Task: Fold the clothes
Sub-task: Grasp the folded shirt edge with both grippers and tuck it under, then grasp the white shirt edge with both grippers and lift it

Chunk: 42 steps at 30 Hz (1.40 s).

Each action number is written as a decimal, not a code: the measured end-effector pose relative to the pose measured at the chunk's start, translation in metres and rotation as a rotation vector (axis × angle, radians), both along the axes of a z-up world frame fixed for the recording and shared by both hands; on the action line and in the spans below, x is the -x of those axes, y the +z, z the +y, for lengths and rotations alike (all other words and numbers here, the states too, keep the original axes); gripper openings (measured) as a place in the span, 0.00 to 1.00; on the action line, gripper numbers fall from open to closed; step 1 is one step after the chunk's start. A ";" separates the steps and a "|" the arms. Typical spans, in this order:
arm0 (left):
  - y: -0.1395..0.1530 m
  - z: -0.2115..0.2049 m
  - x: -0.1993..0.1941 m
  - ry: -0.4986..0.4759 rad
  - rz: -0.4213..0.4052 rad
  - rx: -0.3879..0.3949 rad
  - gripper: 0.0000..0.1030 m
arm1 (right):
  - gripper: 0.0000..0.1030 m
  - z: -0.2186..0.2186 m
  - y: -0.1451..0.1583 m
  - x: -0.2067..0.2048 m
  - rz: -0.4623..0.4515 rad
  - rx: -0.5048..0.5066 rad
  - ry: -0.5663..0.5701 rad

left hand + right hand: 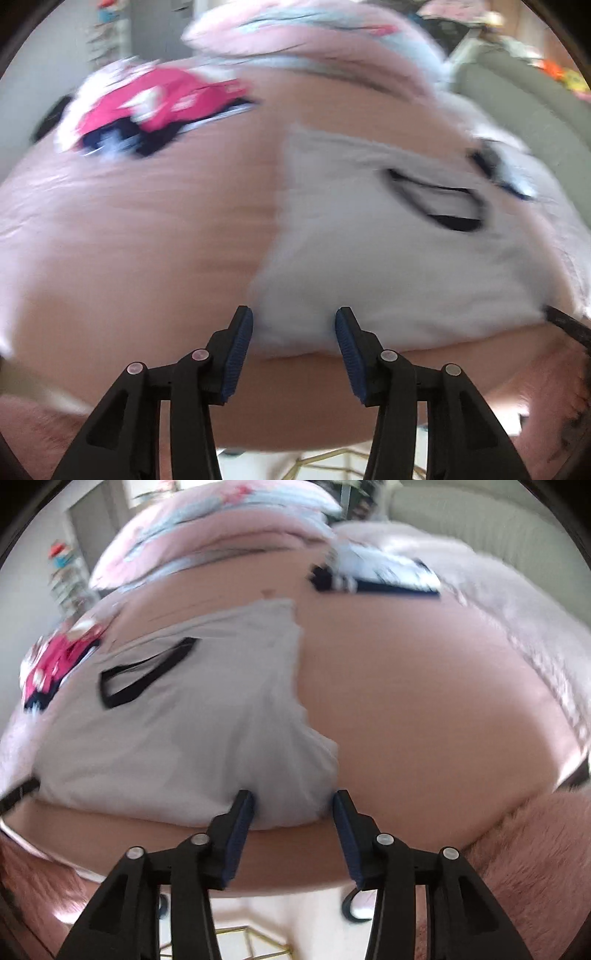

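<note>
While spread on pink bed [147, 240], white garment [369, 258], near edge between parted fingers [242, 339].

— How is the bed [129, 229] laid out?
— A garment [369, 240] is spread flat on it, near the front edge. A heap of clothes [155, 107] is found far to its left, and a second pile [384, 576] far to its right.
— And behind?
— Pillows [303, 40] are stacked at the far end, behind everything.

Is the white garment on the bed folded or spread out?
Folded: the white garment lies as a compact block with straight side edges on the pink bed.
</note>
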<state>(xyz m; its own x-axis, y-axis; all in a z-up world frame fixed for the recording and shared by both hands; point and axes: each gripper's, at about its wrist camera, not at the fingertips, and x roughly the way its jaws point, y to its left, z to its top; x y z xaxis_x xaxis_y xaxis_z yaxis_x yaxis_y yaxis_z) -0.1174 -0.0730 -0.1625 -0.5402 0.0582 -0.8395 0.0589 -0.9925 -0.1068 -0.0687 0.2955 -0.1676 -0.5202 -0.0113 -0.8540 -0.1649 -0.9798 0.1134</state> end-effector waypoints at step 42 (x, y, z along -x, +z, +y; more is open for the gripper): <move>0.022 0.009 0.020 0.007 0.212 -0.025 0.51 | 0.49 0.024 0.045 -0.003 0.269 0.129 -0.043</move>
